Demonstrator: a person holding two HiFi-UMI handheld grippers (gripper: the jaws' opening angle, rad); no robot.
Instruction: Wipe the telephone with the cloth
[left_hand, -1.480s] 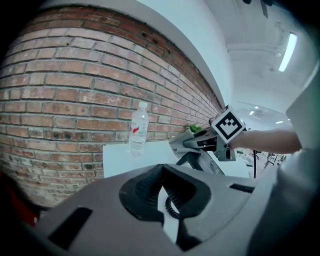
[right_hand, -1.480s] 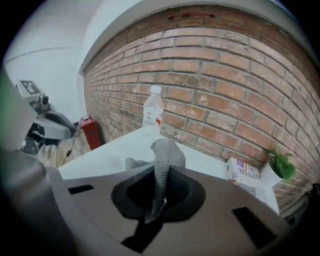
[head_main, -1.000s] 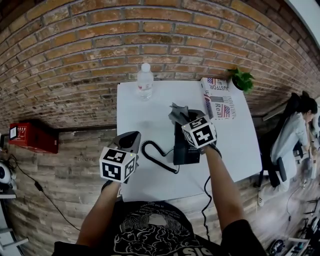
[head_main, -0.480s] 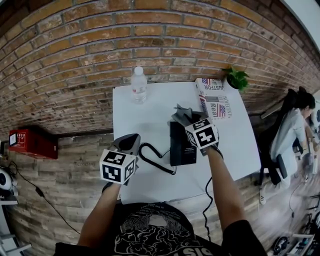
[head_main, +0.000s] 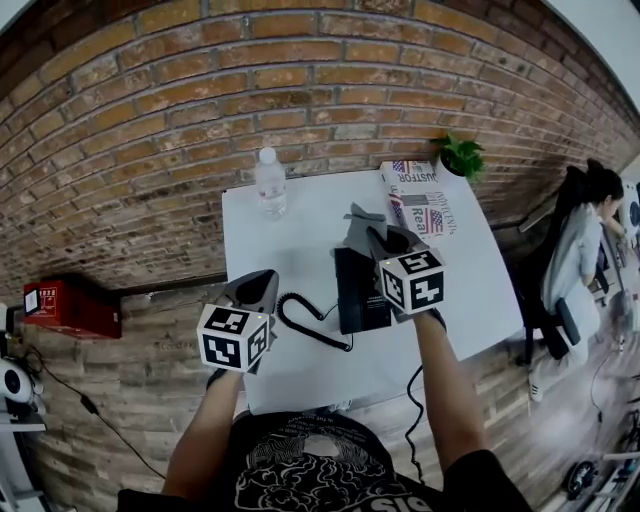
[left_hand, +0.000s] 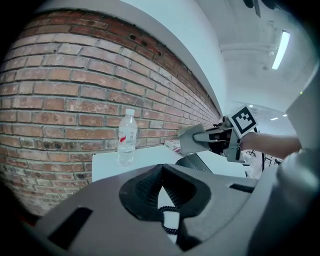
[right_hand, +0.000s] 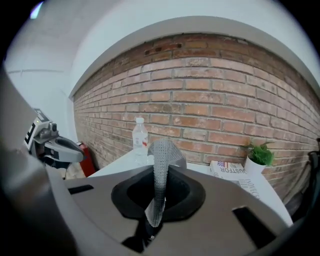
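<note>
A black telephone (head_main: 358, 295) lies on the white table (head_main: 300, 240), its coiled cord (head_main: 305, 322) looping off to the left. My right gripper (head_main: 385, 243) hovers over the phone's far end, shut on a grey mesh cloth (head_main: 361, 226). In the right gripper view the cloth (right_hand: 161, 165) stands up between the jaws of that gripper (right_hand: 159, 182). My left gripper (head_main: 261, 287) sits at the table's left edge, near the cord's end, jaws together with nothing seen in them. In the left gripper view the cord (left_hand: 168, 222) shows below that gripper (left_hand: 160, 172).
A water bottle (head_main: 270, 183) stands at the table's back left. A newspaper (head_main: 420, 205) and a small potted plant (head_main: 459, 156) sit at the back right, against the brick wall. A red box (head_main: 70, 306) is on the floor left; a person (head_main: 585, 250) sits at right.
My right gripper with the cloth has shifted slightly right and toward me over the phone. The left gripper has stayed near the table's left edge.
</note>
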